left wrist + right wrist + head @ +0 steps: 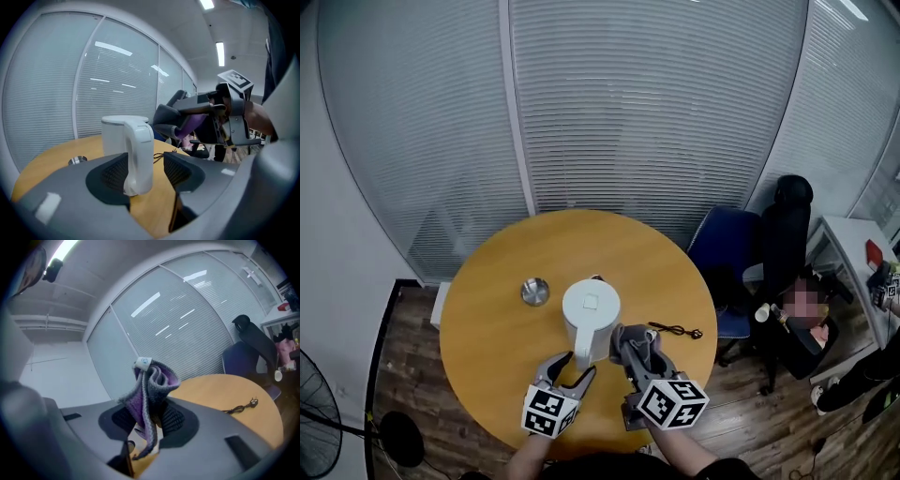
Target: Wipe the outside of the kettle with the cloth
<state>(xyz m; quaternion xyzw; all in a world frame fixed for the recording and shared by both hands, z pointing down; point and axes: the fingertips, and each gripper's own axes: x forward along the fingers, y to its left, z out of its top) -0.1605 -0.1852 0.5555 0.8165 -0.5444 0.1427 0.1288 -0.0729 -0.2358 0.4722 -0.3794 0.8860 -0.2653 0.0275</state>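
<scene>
Jaws of the left gripper (pixel 146 169) stand apart, one on each side of the handle (pixel 139 154) of the white kettle (pixel 119 136); the handle is between the pads, but they do not press on it. The kettle stands upright with its lid on, near the middle of a round wooden table (pixel 487 319), its handle turned toward the person. The right gripper (pixel 147 420) is clamped on a grey and purple cloth (pixel 152 385), which bunches up above the pads and hangs down below them. From the head view the cloth is held just beside the kettle's right side, and whether it touches the wall cannot be told. A small round metal piece (pixel 535 291) lies on the table to the kettle's left, apart from it, and a black cord (pixel 677 330) lies to the right near the table's edge. A blue chair (pixel 727 248) and a black chair (pixel 783 234) stand beyond the table.
</scene>
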